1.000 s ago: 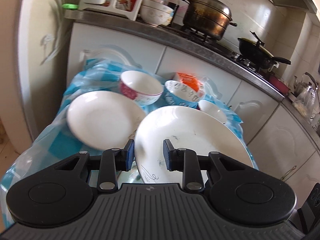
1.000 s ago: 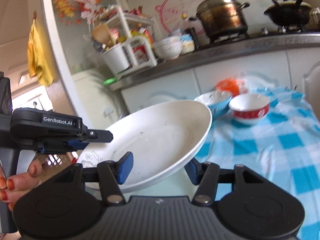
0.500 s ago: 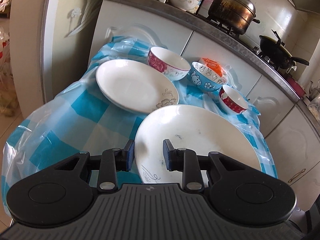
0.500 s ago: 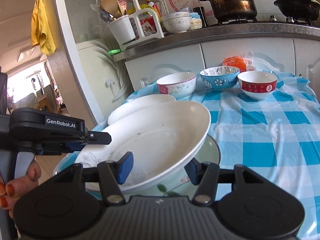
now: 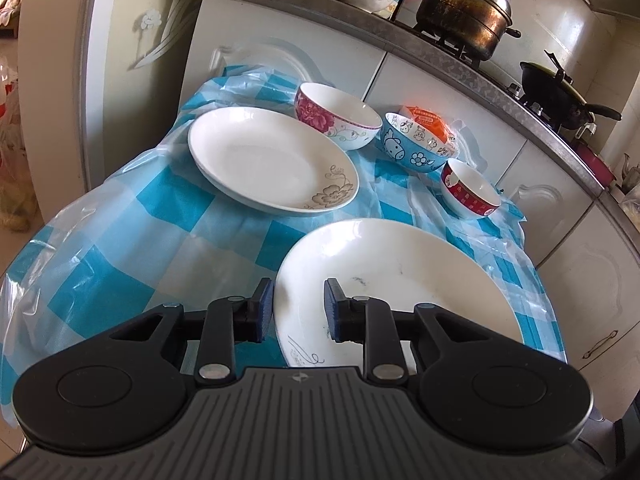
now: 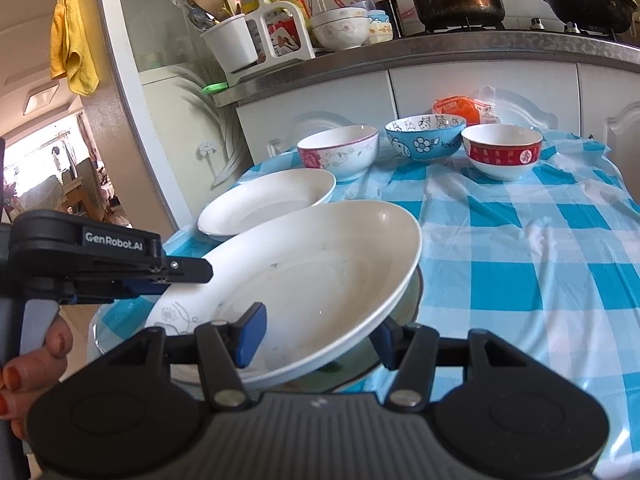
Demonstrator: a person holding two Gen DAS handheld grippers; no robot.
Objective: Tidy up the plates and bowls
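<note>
A small kitchen: a table under a blue-and-white checked plastic cloth (image 6: pixel 532 248) stands against white cabinets, with a stove counter behind.

Both grippers hold one large white plate (image 5: pixel 400 280). The left gripper (image 5: pixel 299 308) pinches the near rim, one blue pad outside and one on the inner face; its jaws have just been closing further on that rim. The right gripper (image 6: pixel 320 332) is clamped across the plate's opposite edge, one pad above and one beneath. The plate sits tilted just above another dish (image 6: pixel 412 292), only partly visible under it.

The plate looks like glazed ceramic: stiff, fairly heavy, slick and breakable, so the rim, gripped from two sides, is the sensible place to hold. It should be set down gently.

Beyond it lie a second white plate (image 5: pixel 272 160) with a flower motif, then a pink-flowered bowl (image 5: pixel 336 116), a blue cartoon bowl (image 5: pixel 420 144) and a red-banded bowl (image 5: pixel 468 188).

The left gripper's side reads "GenRobot.AI". The blue bowl shows "HORS", cut off. Red characters on the third bowl are too small to read.
</note>
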